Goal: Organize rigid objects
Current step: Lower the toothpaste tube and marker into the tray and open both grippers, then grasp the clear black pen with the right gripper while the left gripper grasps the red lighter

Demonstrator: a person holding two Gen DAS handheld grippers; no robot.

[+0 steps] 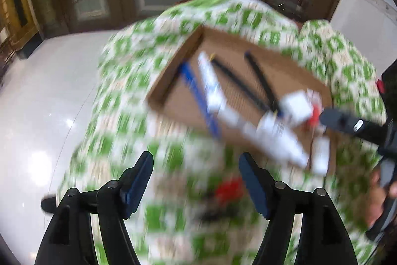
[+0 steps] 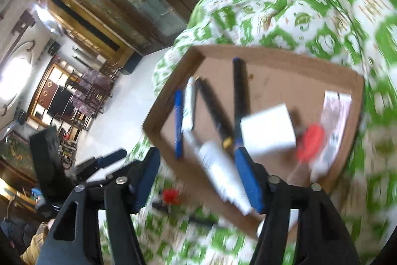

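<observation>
2 grippers are being held above a bed covered in a green-and-white patterned sheet [image 1: 139, 96]; both views are being blurred by motion. On the sheet a shallow cardboard tray [image 2: 171, 91] is being seen, tilted in both views.

Inside the tray the following are being observed: a blue pen [image 2: 178, 123] along the left wall, a white tube [image 2: 189, 103] just beside it, 2 long black sticks [image 2: 239, 83] crossing in a V, a white box [image 2: 269, 132] near the middle, a red round item [image 2: 311, 142] beside the box, and a pale packet [image 2: 333, 116] against the right wall. A larger white tube [image 2: 223, 173] is being seen lying across the tray's near edge.

Outside the tray, a small red object [image 1: 229, 189] is being seen on the sheet next to a dark piece; what they are cannot be told.

Left gripper [image 1: 196, 184]: jaws are being held wide apart, nothing between them. Right gripper [image 2: 201, 180]: jaws likewise are being held spread, gripping nothing; its right finger is being seen over the tray's near edge.
</observation>
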